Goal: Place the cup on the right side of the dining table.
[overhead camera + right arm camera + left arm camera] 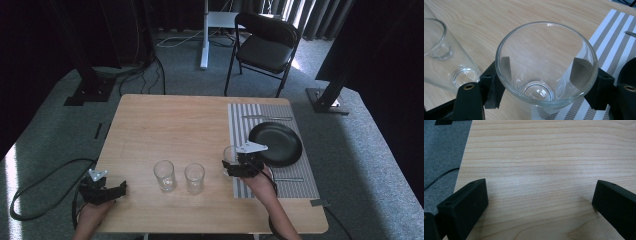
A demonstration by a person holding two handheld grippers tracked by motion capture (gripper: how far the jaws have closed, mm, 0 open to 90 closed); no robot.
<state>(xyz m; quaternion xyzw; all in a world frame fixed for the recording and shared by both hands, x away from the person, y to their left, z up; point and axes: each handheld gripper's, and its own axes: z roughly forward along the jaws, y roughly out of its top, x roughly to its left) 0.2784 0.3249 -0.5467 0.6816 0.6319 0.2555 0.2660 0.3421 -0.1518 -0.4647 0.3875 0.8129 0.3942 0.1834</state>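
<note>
My right gripper (229, 163) is shut on a clear drinking glass (229, 153) at the left edge of the striped placemat (239, 120). In the right gripper view its jaws press both sides of the glass (544, 50), which stands upright and empty with the right gripper (542, 68) around its lower wall. Two more empty glasses (164, 175) (194, 177) stand side by side on the wooden table (175, 125), left of the held one. My left gripper (120, 189) rests at the table's front left corner. It is open (540, 195) over bare wood, with nothing between its jaws.
A black plate (276, 144) lies on the placemat, right of the held glass. A fork (267, 118) lies beyond the plate and another piece of cutlery (289, 179) in front of it. A black folding chair (265, 47) stands behind the table. Cables run across the floor (45, 170).
</note>
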